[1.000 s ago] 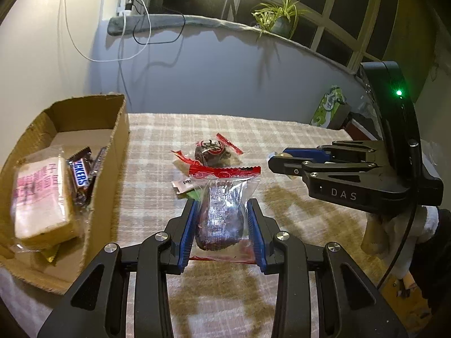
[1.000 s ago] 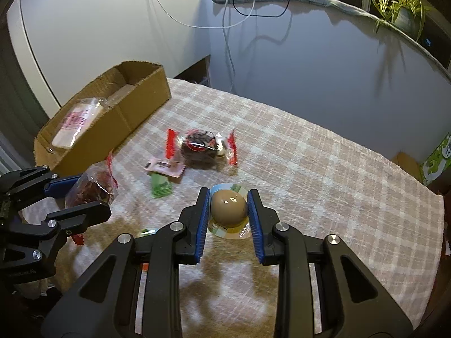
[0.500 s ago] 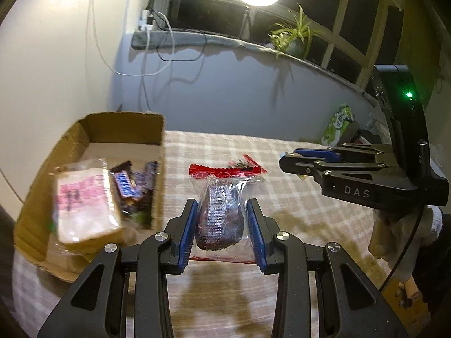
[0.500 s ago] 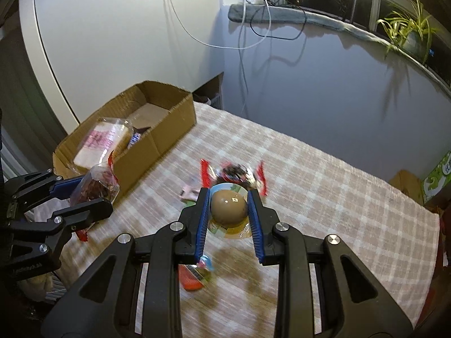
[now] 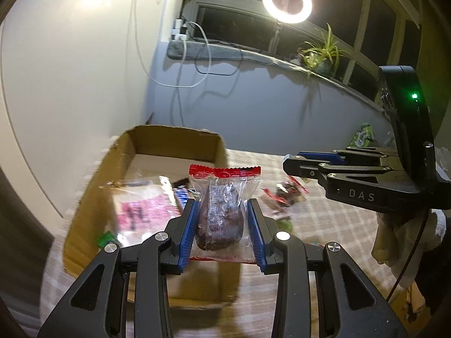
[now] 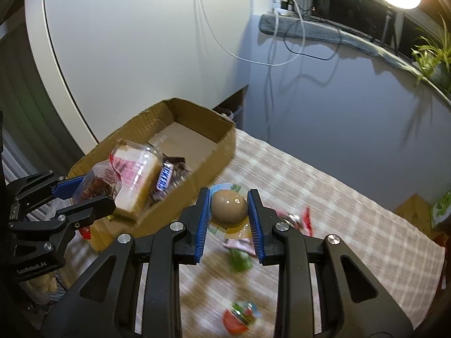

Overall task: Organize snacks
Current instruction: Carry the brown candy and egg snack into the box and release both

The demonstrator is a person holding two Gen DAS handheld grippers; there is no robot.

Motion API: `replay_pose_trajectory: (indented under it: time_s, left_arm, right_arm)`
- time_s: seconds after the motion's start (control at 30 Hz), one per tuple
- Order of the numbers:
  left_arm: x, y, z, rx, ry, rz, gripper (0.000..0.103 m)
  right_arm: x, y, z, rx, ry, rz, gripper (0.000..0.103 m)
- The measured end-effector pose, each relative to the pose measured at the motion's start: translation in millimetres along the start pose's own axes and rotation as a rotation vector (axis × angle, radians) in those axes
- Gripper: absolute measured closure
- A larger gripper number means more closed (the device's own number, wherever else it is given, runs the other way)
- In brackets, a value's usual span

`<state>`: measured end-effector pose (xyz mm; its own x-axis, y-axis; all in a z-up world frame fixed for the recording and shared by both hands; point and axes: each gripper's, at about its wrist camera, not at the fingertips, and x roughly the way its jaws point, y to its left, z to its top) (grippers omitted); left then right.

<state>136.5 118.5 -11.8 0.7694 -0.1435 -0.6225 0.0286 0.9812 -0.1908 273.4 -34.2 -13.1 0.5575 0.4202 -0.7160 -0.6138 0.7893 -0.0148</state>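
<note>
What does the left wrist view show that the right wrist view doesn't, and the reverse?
Left wrist only: the red-topped clear packet seen head-on in the left gripper, and the right gripper from the side.

Right wrist only: the brown egg pack in the right gripper, and a round red snack on the tablecloth.

Both: the cardboard box holding bread and bars, the loose red-wrapped snack, the ring light and the plant.

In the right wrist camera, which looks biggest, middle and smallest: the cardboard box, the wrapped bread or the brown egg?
1. cardboard box
2. wrapped bread
3. brown egg, though it sits nearest the camera in the right gripper, so it may look oversized.
</note>
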Motion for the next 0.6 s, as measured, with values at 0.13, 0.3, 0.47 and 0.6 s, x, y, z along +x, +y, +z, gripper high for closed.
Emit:
replay_pose_trajectory:
  time_s: [0.13,0.3,0.47,0.6]
  left_arm:
    - [3,17,4,-0.017,-0.005,0.021,0.069]
    - [8,31,8,-0.030,-0.004,0.038,0.069]
    - [16,43,12,-0.044,0.004,0.054,0.069]
    - [23,51,16,-0.050,0.011,0.067,0.069]
  right_arm:
    - [14,14,14,-0.017,0.001,0.014,0.075]
    - [28,25,27,-0.025,0.002,0.026,0.075]
    - [46,32,40,-0.026,0.010,0.049,0.075]
    - [62,36,47,-0.028,0.024,0.064,0.075]
